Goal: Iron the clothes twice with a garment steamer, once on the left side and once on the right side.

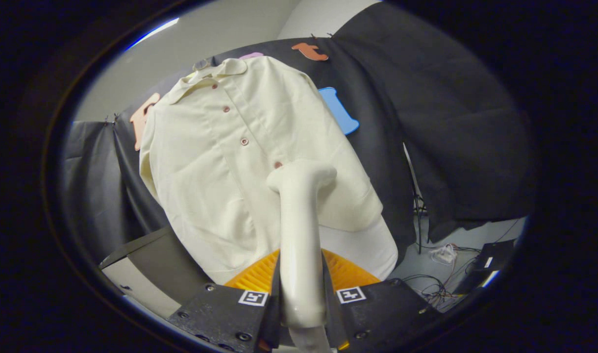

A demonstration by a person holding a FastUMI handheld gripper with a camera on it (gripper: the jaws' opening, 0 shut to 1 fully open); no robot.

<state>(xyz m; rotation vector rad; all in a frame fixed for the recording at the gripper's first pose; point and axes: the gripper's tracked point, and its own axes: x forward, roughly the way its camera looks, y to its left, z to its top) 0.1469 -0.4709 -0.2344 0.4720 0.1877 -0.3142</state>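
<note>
A cream button-up shirt [220, 147] hangs flat against the black cloth wall, collar at the top and several reddish buttons down its front. My gripper [301, 284] is shut on the handle of a cream garment steamer [301, 220], which stands up between the fingers. The steamer's bent head rests against the shirt just right of the button line, at the lowest visible button. Whether the head touches the fabric or hovers just off it I cannot tell.
A white board [372, 245] shows below the shirt's hem. A grey box or tabletop [152, 260] sits low on the left. On the floor to the right lie loose cables [441, 284] and a dark device [490, 264].
</note>
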